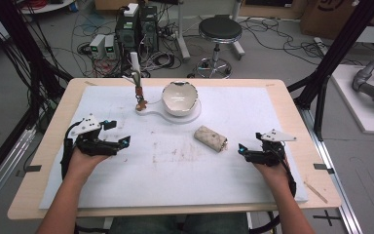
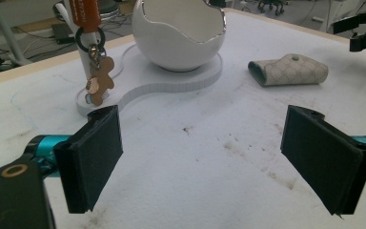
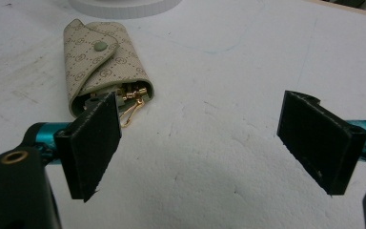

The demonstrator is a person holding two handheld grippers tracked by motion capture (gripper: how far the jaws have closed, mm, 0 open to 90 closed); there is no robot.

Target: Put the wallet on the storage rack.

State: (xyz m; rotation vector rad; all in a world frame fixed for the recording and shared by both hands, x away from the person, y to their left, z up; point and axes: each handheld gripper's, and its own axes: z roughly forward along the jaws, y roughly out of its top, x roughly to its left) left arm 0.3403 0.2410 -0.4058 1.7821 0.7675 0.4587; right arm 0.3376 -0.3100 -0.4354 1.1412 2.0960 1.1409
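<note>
Both grippers idle over the white mat on the tabletop; left gripper has its jaws spread wide with nothing between them — same for the right gripper, jaws wide apart and empty; key pouch lies flat on the mat just ahead of the right gripper and slightly to its left, near but not touching; in the right gripper view the key pouch has its snap flap shut, open end facing the gripper, gold key hooks poking out just beyond the left jaw; from the left gripper the pouch sits well off to its right and ahead, between the two grippers but closer to the right one; further ahead of the left gripper — a white stand base carrying a cracked-egg-shaped white bowl, and on the base's small end a white post with an orange strap, a ring and a gingerbread-man charm hanging against it; mat shows brown smudges between the grippers.
</note>
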